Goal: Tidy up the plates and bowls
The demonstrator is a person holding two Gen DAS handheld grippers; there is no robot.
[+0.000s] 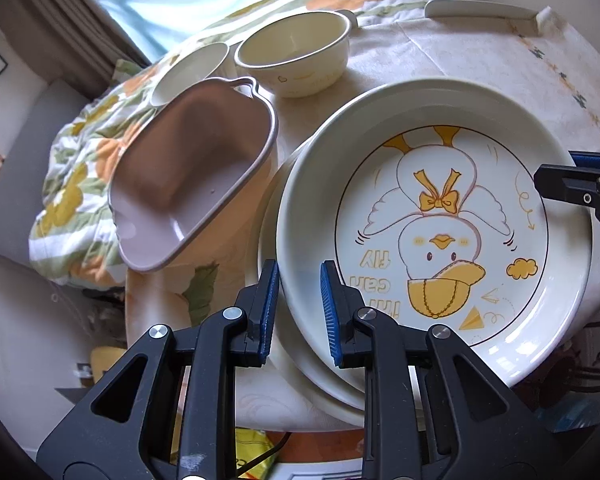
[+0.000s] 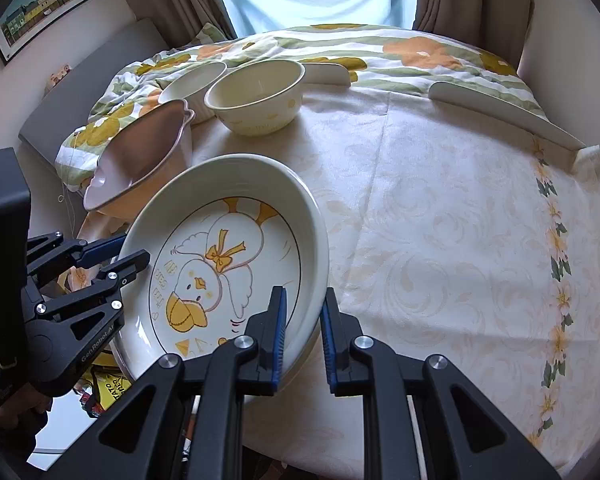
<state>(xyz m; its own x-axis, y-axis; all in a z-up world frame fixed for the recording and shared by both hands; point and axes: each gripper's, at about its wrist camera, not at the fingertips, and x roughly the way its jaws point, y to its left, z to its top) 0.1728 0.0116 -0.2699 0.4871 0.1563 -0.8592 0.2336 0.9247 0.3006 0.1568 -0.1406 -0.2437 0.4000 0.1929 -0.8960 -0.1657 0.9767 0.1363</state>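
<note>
Left wrist view: the left gripper stood with its blue pads either side of the near rim of the duck plate; the jaws were nearly closed, gripping that rim; the plate's well lay ahead and to the right of the jaws, printed with a yellow-and-white duck; a second plain plate lay directly beneath it, its edge showing just left of and below the jaws; the right gripper was seen at the plate's far right rim, its tips at the edge; a pink dish sat ahead and to the left of the jaws, tilted; beyond it stood a white cup and a cream bowl, close together; the table carried a pale patterned cloth.

Right wrist view: the right gripper had its jaws closed on the plate's rim, one pad inside the rim and one outside; the plate's well lay to the left of the jaws, tilted; the left gripper clasped the opposite rim, far left of the jaws; the pink dish lay ahead-left; the cream bowl and white cup stood further ahead; bare cloth extended to the right of the jaws.
</note>
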